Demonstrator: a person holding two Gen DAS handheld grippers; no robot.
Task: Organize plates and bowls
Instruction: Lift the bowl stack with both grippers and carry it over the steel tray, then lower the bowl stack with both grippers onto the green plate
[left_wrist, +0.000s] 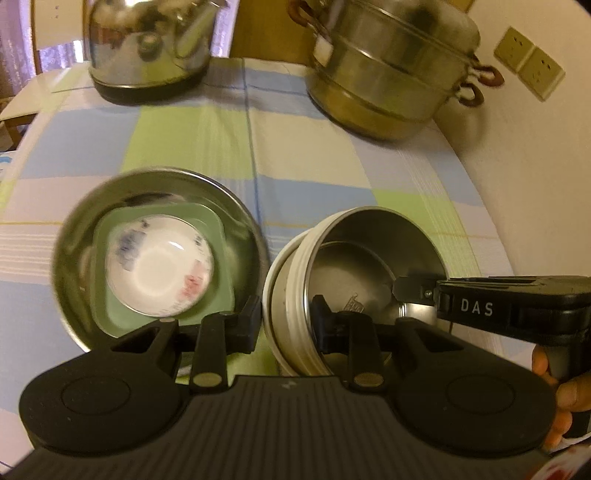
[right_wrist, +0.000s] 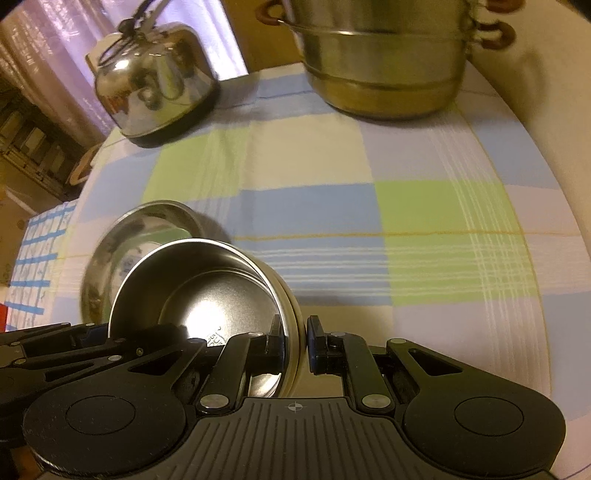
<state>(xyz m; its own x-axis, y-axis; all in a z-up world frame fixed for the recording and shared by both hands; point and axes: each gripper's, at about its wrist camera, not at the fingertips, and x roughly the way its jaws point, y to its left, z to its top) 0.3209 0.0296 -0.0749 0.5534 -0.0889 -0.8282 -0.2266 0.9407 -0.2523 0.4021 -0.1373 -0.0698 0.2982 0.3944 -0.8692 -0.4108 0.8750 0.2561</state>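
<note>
While both grippers hold the same metal bowl, the relation that matters is where that bowl sits against the stack to its left. The left gripper has its fingers closed on the bowl's near-left wall, 1 finger outside by the white band and 1 inside. The right gripper clamps the rim on the opposite side, fingers nearly shut with only the thin wall between them. The bowl tilts, its open mouth turned up and away from the cameras, and appears to be clear of the checked table.

Just beside it, on the left gripper's side, stands the large steel bowl, holding a green square dish with a white patterned bowl inside that. By my judgement the held bowl belongs with that stack, so the move runs sideways to the left, and the left hand lies nearer the target. The rims almost touch in the left wrist view, so lift must come before the sideways travel.

A kettle and a steamer pot stand well apart at the far edge.
</note>
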